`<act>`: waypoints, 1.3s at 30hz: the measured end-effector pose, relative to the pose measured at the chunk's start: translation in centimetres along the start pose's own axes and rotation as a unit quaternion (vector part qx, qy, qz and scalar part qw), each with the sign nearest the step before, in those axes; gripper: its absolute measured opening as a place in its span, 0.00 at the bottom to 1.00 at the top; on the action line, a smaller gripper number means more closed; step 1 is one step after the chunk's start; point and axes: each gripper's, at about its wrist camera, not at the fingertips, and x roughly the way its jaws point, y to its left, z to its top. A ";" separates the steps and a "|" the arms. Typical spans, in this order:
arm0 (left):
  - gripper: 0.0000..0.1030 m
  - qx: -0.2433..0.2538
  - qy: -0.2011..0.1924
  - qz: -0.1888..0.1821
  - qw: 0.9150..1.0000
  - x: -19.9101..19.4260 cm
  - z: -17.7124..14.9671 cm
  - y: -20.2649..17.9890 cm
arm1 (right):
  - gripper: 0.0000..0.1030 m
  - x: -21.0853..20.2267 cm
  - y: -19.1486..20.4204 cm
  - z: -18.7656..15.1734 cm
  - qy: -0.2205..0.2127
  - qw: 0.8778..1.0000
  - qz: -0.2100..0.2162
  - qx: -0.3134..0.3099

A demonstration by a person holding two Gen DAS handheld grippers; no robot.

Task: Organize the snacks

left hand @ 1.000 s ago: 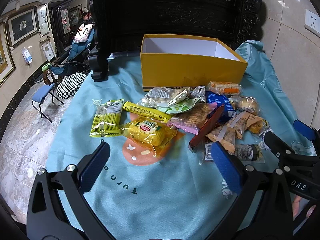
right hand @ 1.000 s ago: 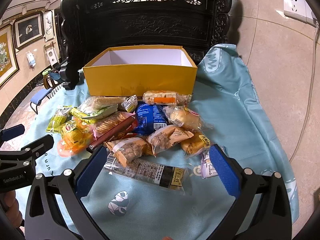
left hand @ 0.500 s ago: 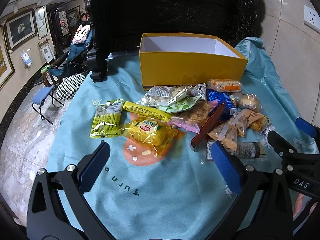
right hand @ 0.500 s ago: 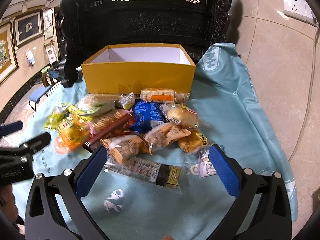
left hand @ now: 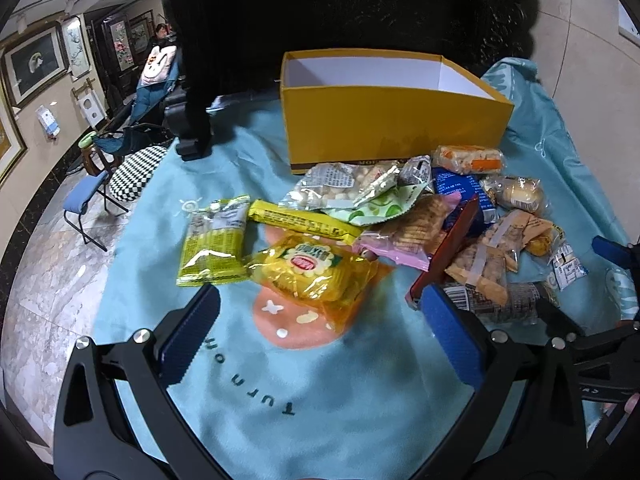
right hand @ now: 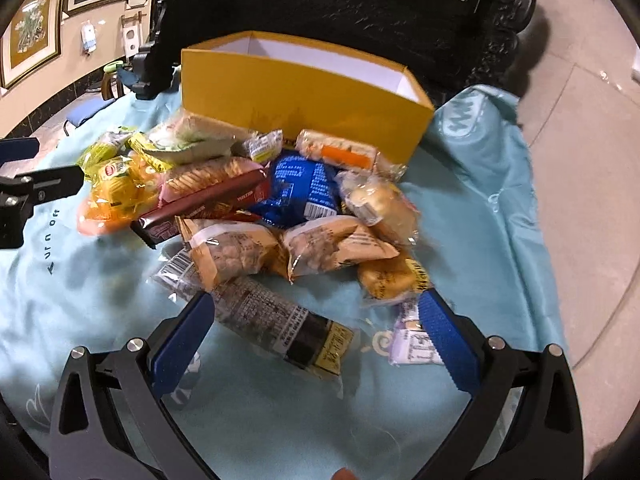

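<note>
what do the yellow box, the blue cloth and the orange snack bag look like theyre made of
Yellow box: likely stiff cardboard, matte yellow outside, plain white inside, with crisp folded corners.
Blue cloth: soft woven or fleecy fabric, matte, with printed letters; it wrinkles and drapes over the edge.
Orange snack bag: thin see-through plastic film, glossy, with crinkles and bright glare spots.

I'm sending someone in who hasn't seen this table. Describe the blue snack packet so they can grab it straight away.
Start at the open yellow box at the back of the teal cloth. Directly in front of it, in the middle of the snack pile, lies the blue snack packet, just below the clear pack with an orange stripe. It is the only deep blue wrapper, covered in white print.
</note>
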 end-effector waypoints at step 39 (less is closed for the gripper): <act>0.98 0.037 0.024 -0.028 0.999 7.0 4.5 -0.9 | 0.32 9.8 -3.9 2.7 0.078 0.986 0.096 0.112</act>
